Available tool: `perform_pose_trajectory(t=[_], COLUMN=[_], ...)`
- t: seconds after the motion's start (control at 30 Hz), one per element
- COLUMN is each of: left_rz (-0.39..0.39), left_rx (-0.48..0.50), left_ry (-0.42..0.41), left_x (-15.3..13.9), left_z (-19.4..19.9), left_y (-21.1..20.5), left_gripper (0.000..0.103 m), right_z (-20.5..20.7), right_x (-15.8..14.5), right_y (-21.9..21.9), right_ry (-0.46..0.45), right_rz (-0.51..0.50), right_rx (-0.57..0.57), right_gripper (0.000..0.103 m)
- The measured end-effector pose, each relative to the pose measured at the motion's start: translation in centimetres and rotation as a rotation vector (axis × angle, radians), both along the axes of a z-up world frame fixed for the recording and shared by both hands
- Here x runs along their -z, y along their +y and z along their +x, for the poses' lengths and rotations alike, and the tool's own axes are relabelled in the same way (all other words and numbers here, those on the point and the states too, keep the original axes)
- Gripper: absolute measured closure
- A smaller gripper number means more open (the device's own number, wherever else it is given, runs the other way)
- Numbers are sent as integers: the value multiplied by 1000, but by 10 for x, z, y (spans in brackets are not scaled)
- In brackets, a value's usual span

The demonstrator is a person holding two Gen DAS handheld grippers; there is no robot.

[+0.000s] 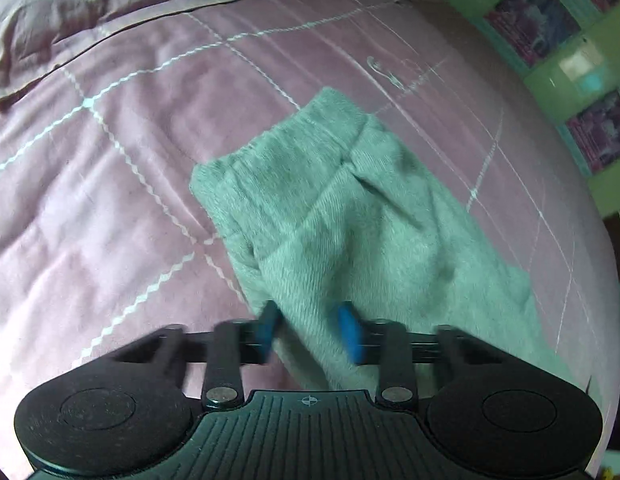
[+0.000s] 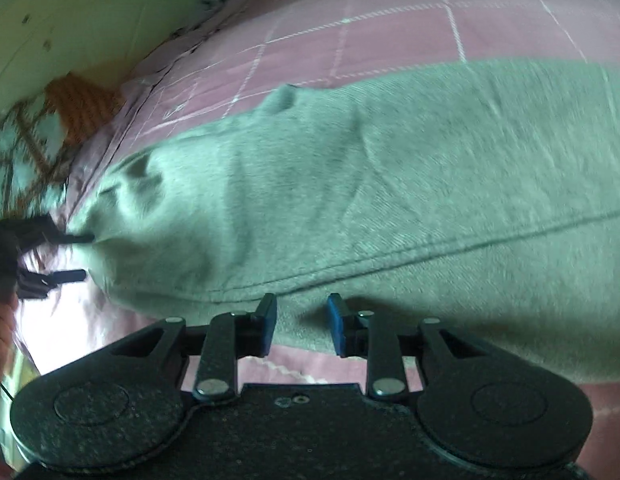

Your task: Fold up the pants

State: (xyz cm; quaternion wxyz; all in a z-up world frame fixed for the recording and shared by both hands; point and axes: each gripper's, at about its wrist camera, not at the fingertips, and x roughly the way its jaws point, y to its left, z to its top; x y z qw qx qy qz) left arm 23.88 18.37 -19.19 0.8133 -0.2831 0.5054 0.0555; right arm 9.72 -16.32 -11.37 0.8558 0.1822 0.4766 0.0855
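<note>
Grey-green sweatpants (image 1: 350, 208) lie on a pink quilted bedspread (image 1: 109, 160). In the left wrist view a cuffed leg end points away from me, and my left gripper (image 1: 312, 330) is open with its blue pads on either side of a fold of the fabric. In the right wrist view the pants (image 2: 370, 184) spread wide across the bed. My right gripper (image 2: 301, 326) is open at the near hem edge, with fabric lying between the pads. The other gripper's black fingers (image 2: 71, 256) show at the pants' left end.
The bedspread (image 2: 390, 20) has white zigzag grid stitching. A pillow (image 1: 49, 20) lies at the far left. A green wall with pictures (image 1: 542, 16) is on the right. An orange knitted item (image 2: 81, 100) lies beside the bed's left edge.
</note>
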Motion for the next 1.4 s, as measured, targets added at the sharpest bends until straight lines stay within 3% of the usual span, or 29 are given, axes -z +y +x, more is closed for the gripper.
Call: perform_pose_trajectory(t=[0.13,0.27,0.33,0.37,0.43,0.5,0.6,0.67,0.73,0.83,0.93,1.03,1.2,1.33,1.4], left_rz=[15,46,33,25,34,55,70,107,130,149,163,210,199,182,240], left_rx=[-4,13,0,-7,-8,-10,8,28,40,41,63,95,211,275,316], left_ry=[-47,-59,-54,-63,-110,-157,-125,-63,-56,-61,-58,-124,-149,-119,-109], left_x=[-10,-10,-10,-13,-27,-42,-30,-6,9,8,-8,-32,-47,-33,-22], left_z=[-3,0,2,2,0,-3,-7,-9,-11,-13,-24,-46,-52,-47,-46], left_y=[0,-4,0,3,11,20,31,26,21,16,9,-9,-59,-108,-132], left_gripper=[89,90,92,93,94,94,94,94,93,88,70,57,56,56,54], right_z=[6,12,17,17,9,-2,-14,-17,-10,-9,-15,-21,-39,-56,-63], right_x=[6,15,22,23,11,-18,-47,-40,-15,9,4,-6,-17,-23,-25], right_y=[-14,-30,-35,-35,-31,-14,11,26,31,33,31,19,-5,-45,-69], right_ry=[24,36,41,38,-11,-108,-190,-175,-112,-58,-75,-73,-73,-80,-69], right_rz=[120,231,281,286,268,219,192,106,44,-6,-15,8,25,12,9], right_rx=[102,228,285,306,308,228,102,55,60,66,75,70,92,186,248], right_gripper=[71,72,80,93,95,95,96,96,96,91,79,72,68,66,66])
